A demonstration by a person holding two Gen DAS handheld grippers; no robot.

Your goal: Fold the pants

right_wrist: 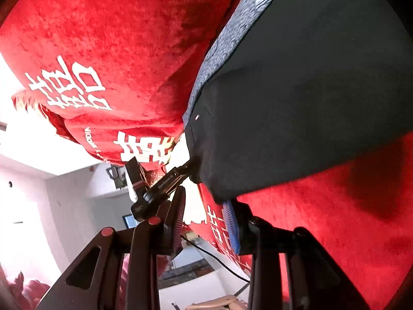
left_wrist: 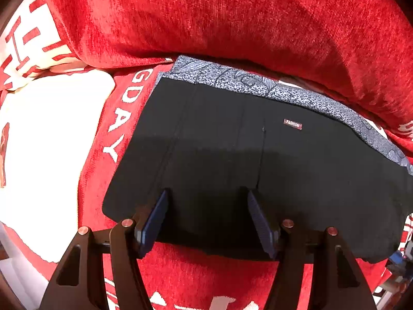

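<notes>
**Folded pants on a red cover, both grippers at the bundle's edge.**
The pants (left_wrist: 232, 160), black with a grey patterned waistband (left_wrist: 258, 82), lie folded flat on the red cover (left_wrist: 206, 13). The left gripper (left_wrist: 206, 206) points down over the near edge, jaws about half open with cloth beneath them but nothing pinched. The right gripper (right_wrist: 206, 217) sits at a corner, jaws part open and empty, one pad just touching the cloth. Risks: a pad dragging as it leaves could lift the corner and undo the fold; closing the left jaws could bunch the top layer.
</notes>
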